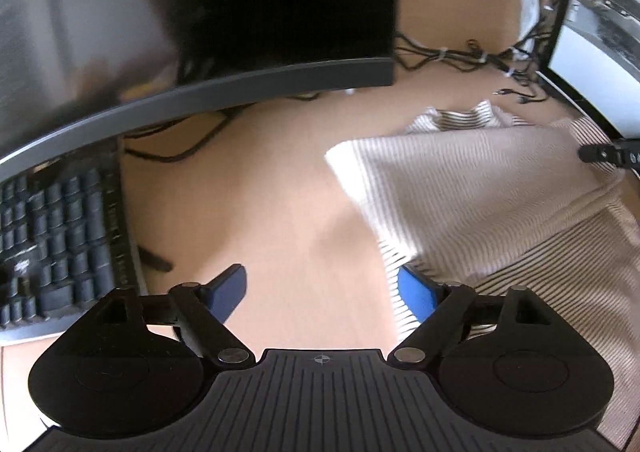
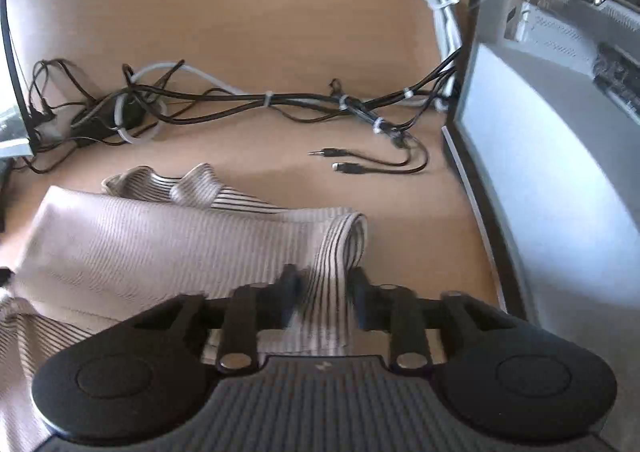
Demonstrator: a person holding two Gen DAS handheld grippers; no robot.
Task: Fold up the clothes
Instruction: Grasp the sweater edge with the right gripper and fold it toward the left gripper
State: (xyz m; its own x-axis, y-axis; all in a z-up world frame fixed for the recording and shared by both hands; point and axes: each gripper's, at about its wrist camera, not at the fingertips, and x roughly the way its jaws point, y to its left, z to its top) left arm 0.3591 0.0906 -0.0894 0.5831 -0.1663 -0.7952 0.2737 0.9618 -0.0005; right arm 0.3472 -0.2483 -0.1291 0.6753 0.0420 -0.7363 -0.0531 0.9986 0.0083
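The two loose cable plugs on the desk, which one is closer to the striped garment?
The flat plug, lower of the two, lies closer to the striped garment; the thin audio jack sits farther back.

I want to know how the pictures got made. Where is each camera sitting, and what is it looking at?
Left wrist: sits on the left gripper, looking down at the desk, keyboard and monitor.
Right wrist: sits on the right gripper, looking over the cables.
Both show the striped garment.
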